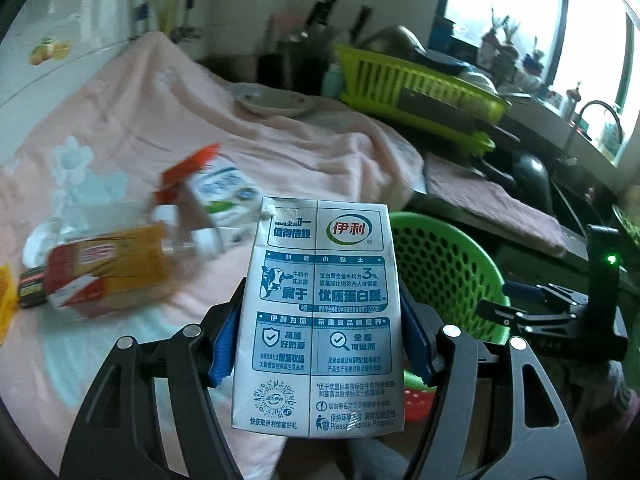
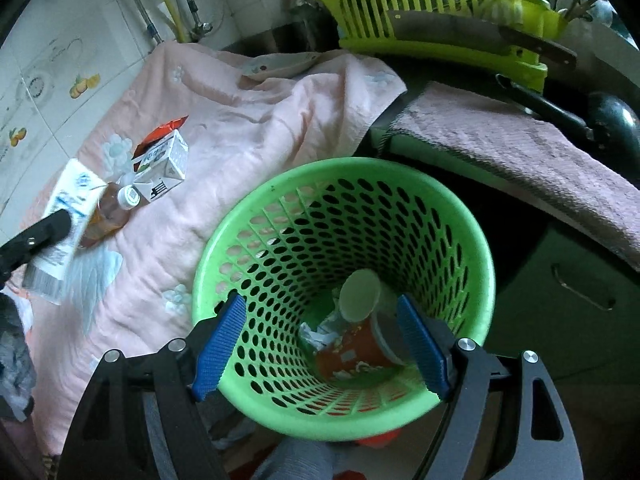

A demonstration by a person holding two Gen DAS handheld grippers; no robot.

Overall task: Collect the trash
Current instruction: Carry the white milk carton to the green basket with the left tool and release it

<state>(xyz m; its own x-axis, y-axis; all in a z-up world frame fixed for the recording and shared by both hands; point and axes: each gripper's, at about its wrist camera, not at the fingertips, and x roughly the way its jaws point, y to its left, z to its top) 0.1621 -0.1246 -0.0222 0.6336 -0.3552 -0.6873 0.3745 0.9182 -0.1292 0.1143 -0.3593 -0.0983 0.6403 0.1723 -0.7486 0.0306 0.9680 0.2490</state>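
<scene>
A: Left tongs (image 1: 320,344): clamped on flattened Yili milk carton (image 1: 320,312), blue pads pressed to both long edges, carton upright, print facing lens.
B: Right tongs (image 2: 320,344): spread wide, nothing between, poised over green perforated waste basket (image 2: 460,216). Inside basket: red paper cup (image 2: 360,344), crumpled paper.
A: Step in hand, by judgement: carry of milk carton toward basket; carton above pink cloth (image 1: 168,112) on counter, basket just beyond to right.
B: Left on cloth: small white carton (image 2: 162,168), capped plastic bottle (image 2: 116,208), orange-red box (image 1: 108,272), red wrapper.
A: Next move: swing carton over basket rim, then open left tongs.
B: Caution: right tongs above basket mouth; probably needs clearing first.
</scene>
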